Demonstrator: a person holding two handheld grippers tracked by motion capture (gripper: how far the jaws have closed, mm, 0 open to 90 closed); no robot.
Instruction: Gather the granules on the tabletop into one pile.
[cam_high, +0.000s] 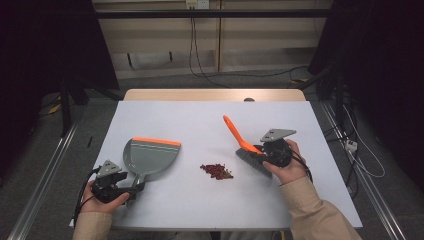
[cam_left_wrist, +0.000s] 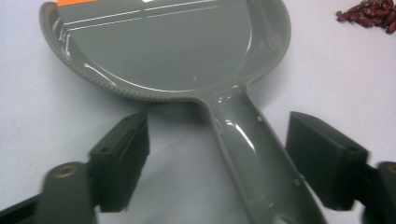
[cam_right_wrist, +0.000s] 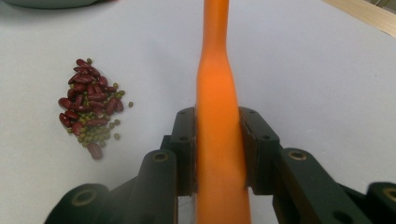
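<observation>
A grey dustpan (cam_high: 152, 157) with an orange front lip lies flat at the left of the white table (cam_high: 200, 117). Its handle (cam_left_wrist: 252, 154) runs back between the jaws of my left gripper (cam_high: 134, 187) (cam_left_wrist: 219, 158), which stand open with a gap on each side of it. My right gripper (cam_high: 257, 150) (cam_right_wrist: 219, 154) is shut on the orange handle of a small brush (cam_high: 235, 131) (cam_right_wrist: 215, 84); the dark bristles (cam_high: 252, 161) rest on the table. A small pile of red and green beans (cam_high: 216, 171) (cam_right_wrist: 91, 109) lies between dustpan and brush, and it is also at the top right of the left gripper view as beans (cam_left_wrist: 369, 11).
A wooden tabletop edge (cam_high: 215, 95) shows beyond the white sheet. Cables (cam_high: 200, 60) hang down the far wall and run along the floor at the right. Metal rails (cam_high: 40, 190) flank the table on both sides.
</observation>
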